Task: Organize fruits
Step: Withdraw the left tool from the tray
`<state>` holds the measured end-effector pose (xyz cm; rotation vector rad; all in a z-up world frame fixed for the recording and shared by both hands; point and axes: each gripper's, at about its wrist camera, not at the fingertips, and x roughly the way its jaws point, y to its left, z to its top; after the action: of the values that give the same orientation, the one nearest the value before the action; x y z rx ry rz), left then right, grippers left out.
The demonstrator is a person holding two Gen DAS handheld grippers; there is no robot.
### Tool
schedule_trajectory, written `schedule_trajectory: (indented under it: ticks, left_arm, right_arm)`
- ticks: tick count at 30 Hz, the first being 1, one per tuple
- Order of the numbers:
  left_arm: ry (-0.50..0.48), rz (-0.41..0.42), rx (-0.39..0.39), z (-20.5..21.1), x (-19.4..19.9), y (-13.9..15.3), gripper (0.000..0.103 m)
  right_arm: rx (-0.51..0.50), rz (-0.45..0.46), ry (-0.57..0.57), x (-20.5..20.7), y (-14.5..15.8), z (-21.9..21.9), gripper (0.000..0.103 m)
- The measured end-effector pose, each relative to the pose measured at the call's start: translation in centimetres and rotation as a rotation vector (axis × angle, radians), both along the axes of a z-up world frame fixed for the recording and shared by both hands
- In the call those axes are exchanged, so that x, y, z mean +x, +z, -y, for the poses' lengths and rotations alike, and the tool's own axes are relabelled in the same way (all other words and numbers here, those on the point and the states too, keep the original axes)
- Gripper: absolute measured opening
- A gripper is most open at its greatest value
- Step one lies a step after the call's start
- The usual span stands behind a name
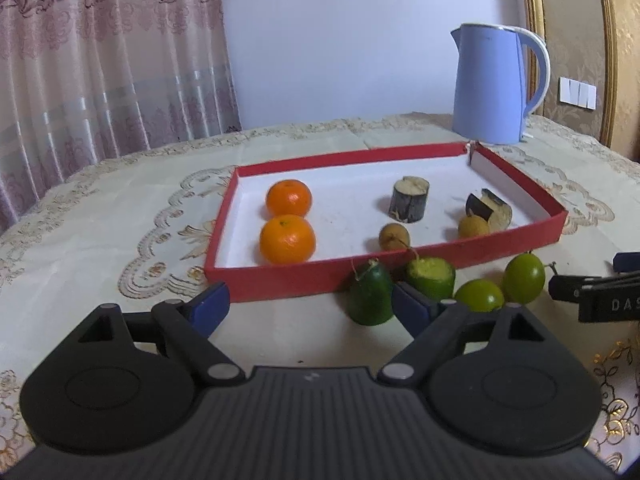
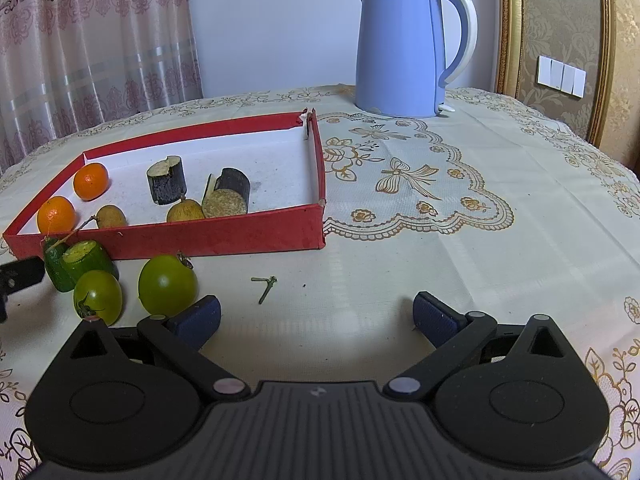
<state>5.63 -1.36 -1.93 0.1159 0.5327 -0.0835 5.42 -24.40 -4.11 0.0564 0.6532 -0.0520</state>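
1. Four green fruits wait on the surface (image 2: pixel 400 264), just outside the red tray's (image 1: pixel 280 280) near wall: two cut green pieces (image 1: pixel 370 296), two round green ones (image 2: pixel 168 284).
2. Left hand-held gripper (image 1: pixel 310 304) is spread and empty; right hand-held gripper (image 2: pixel 316 318) likewise.
3. Centre one piece between the pads, pinch gently; the glossy skins look slippery.

You're clearly in someone's home here: floral pink curtains (image 1: pixel 100 60), an embroidered cloth (image 2: pixel 440 220) over the bench, a blue electric kettle (image 2: pixel 404 48), patterned wallpaper (image 2: pixel 560 20) with gold trim and wall switches (image 2: pixel 562 76).
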Motion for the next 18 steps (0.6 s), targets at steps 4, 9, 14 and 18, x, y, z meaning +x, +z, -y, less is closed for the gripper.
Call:
schedule_trajectory:
  ticks: [4,9,14,18]
  left_arm:
    - [0.012,-0.040,-0.029,0.0,0.9,-0.6,0.086]
    - [0.018,-0.053,-0.045,0.0,1.6,-1.0,0.086]
    - [0.009,-0.057,-0.049,0.3,2.0,-1.0,0.083]
    - [0.006,-0.063,-0.056,0.4,2.4,-1.0,0.080]
  right_arm:
    - [0.001,0.000,0.000,0.0,0.0,0.0,0.103]
    - [-0.001,0.000,0.000,0.0,0.0,0.0,0.103]
    - [0.000,0.000,0.000,0.0,0.0,0.0,0.103]
    - [-0.003,-0.001,0.000,0.0,0.0,0.0,0.103]
